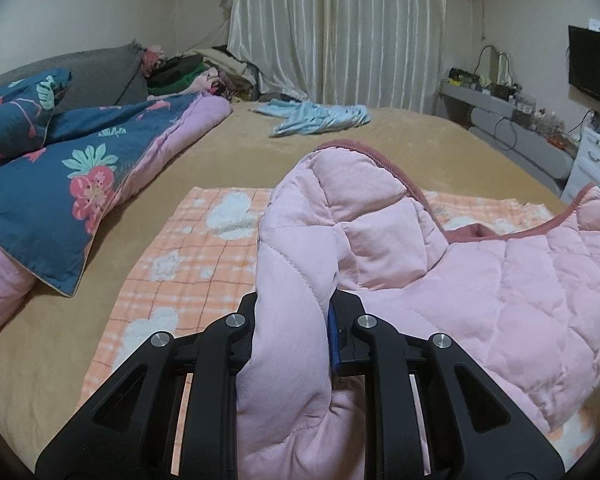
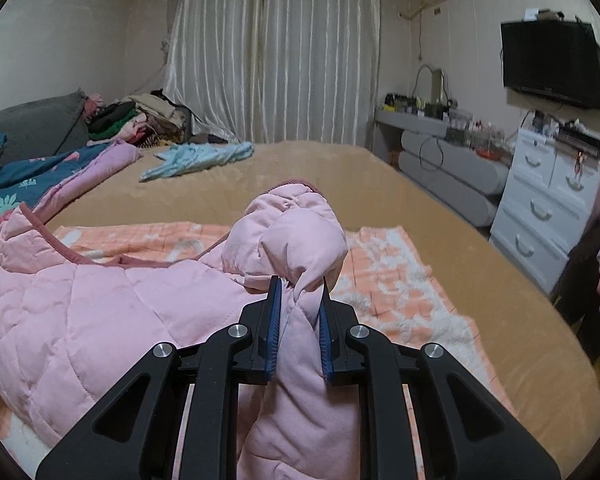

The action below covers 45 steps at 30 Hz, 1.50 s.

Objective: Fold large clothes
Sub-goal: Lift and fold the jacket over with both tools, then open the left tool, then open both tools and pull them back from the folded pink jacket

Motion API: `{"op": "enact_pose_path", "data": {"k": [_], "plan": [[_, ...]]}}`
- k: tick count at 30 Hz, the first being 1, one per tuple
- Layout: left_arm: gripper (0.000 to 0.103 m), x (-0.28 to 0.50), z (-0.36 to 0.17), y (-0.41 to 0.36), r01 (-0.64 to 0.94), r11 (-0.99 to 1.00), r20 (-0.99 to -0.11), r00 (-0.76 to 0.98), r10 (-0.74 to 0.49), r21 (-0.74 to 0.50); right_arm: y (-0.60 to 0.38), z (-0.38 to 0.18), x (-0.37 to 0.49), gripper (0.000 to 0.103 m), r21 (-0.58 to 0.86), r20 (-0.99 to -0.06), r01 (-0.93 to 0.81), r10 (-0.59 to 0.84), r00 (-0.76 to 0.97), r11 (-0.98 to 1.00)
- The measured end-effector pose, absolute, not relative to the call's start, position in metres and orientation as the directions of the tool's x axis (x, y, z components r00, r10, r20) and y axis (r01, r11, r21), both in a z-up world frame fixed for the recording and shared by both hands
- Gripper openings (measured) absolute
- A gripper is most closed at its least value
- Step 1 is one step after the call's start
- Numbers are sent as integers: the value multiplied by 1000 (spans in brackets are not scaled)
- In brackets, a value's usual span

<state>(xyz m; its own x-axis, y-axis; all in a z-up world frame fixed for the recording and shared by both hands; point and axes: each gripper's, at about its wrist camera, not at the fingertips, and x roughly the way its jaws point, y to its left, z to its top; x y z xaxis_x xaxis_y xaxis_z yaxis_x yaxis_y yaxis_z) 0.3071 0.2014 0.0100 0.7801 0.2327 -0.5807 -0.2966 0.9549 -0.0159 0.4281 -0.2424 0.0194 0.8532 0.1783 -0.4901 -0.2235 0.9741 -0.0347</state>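
The quilted jacket (image 1: 480, 280) is pale pink with dusty-rose trim. Under it lies an orange-and-white checked blanket (image 1: 188, 256) with white fluffy patches, on a tan bed (image 1: 228, 160). The duvet (image 1: 60, 168) is navy with pink flowers and teal leaves, lilac underneath. A light-blue garment (image 2: 196, 160) lies near the bed's far edge.

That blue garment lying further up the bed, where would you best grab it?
Probably at the spread, flatter end of the light blue garment, coming down from above: it lies crumpled and flat on the tan bedspread, so only raised folds offer a pinch.
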Motion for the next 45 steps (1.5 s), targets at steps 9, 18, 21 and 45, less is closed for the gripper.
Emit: {"op": "enact_pose_path", "data": {"k": [9, 18, 21, 45], "plan": [[13, 342, -32, 208, -322, 944, -649, 706, 285, 65, -222, -28, 461, 16, -98, -581, -197, 105, 807, 975], [15, 373, -65, 213, -349, 932, -694, 646, 318, 102, -214, -74, 496, 18, -127, -662, -170, 44, 748, 977], [15, 381, -72, 215, -344, 934, -709, 634, 309, 100, -214, -81, 503, 18, -137, -664, -158, 27, 747, 978], [81, 319, -17, 212, -350, 936, -708, 655, 266, 28, -239, -18, 412, 99, 3, -632, -200, 157, 759, 980]]}}
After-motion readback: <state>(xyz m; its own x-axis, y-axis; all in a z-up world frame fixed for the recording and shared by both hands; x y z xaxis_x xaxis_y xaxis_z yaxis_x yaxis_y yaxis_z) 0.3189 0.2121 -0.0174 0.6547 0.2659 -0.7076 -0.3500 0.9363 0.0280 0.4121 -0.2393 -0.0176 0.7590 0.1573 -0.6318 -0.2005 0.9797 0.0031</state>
